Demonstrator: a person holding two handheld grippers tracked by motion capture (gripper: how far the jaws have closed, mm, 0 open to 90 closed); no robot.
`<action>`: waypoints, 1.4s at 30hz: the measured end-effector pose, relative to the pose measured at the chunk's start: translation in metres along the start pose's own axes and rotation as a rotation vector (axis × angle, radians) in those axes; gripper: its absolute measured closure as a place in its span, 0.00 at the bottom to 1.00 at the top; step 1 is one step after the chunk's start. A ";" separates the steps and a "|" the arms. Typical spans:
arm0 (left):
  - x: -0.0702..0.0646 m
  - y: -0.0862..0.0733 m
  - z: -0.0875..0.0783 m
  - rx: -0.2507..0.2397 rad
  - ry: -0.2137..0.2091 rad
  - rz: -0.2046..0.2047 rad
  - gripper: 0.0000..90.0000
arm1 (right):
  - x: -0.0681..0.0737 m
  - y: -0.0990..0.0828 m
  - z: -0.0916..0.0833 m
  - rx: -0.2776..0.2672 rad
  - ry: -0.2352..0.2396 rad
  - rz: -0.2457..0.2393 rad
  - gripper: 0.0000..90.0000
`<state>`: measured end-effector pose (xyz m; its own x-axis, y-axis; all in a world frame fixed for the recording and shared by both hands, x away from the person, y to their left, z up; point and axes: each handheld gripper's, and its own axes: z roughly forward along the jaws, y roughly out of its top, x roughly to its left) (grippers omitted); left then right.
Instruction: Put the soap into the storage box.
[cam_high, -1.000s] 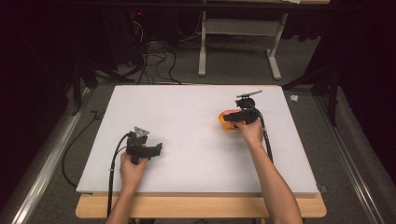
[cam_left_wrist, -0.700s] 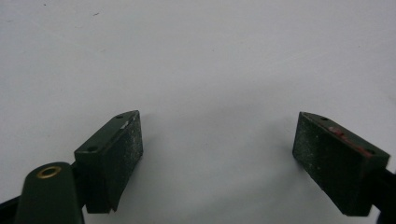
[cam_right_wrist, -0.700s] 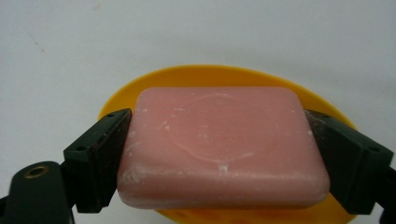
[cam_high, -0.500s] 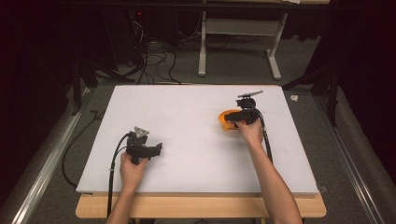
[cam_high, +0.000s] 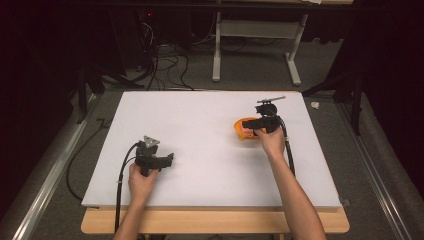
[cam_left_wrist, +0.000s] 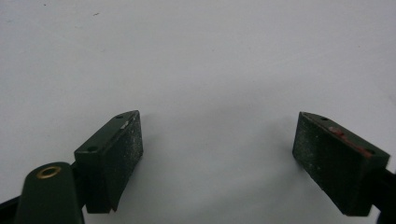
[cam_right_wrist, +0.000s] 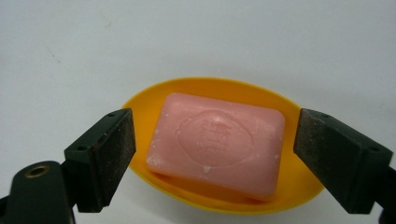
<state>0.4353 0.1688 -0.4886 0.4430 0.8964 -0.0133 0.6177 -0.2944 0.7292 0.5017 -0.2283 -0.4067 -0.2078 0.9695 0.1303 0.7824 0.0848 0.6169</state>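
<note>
**Mia:** Jaws on the right gripper (cam_right_wrist: 215, 154) are wide open. One black pad (cam_right_wrist: 105, 156) is on each side of the soap (cam_right_wrist: 215, 149), and they do not touch it.

**Ben:** So it holds nothing?

**Mia:** Nothing. The soap is pink, with a stamp pressed into its top. It lies flat in a yellow dish (cam_right_wrist: 289, 116).

**Ben:** Where is the dish?

**Mia:** On the white table (cam_high: 210, 130), over on the right side and a bit toward the far edge. From the high view I see the dish (cam_high: 241, 131) poking out to the left of the right gripper (cam_high: 252, 125). The right hand (cam_high: 270, 141) holds that gripper from behind.

**Ben:** Can you see the soap from up there?

**Mia:** Just a small pink bit. It is too tiny to say more.

**Ben:** What about the left gripper (cam_left_wrist: 217, 158)?

**Mia:** Its jaws are wide open too. Between them is only bare white table (cam_left_wrist: 210, 60).

**Ben:** Is it near the dish?

**Mia:** No, well apart. From the high view the left gripper (cam_high: 167, 160) sits low on the left side, near the front edge. The left hand (cam_high: 141, 182) grips it, and a black cable (cam_high: 120, 185) hangs down off the table by the arm.

**Ben:** Which way does it point?

**Mia:** To the right, across the table.
</note>
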 end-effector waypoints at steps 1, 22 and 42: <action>0.000 0.000 0.000 -0.001 0.001 0.000 0.18 | 0.000 0.000 -0.003 -0.006 0.003 -0.003 0.15; 0.000 0.000 0.000 0.000 0.000 0.000 0.18 | 0.006 -0.019 -0.046 -0.117 0.049 -0.091 0.18; 0.000 0.000 0.000 -0.001 0.001 0.001 0.18 | 0.000 -0.044 -0.072 -0.168 0.069 -0.110 0.19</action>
<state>0.4353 0.1687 -0.4886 0.4425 0.8967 -0.0118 0.6170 -0.2949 0.7296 0.4247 -0.2492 -0.3777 -0.3313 0.9378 0.1042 0.6448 0.1444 0.7506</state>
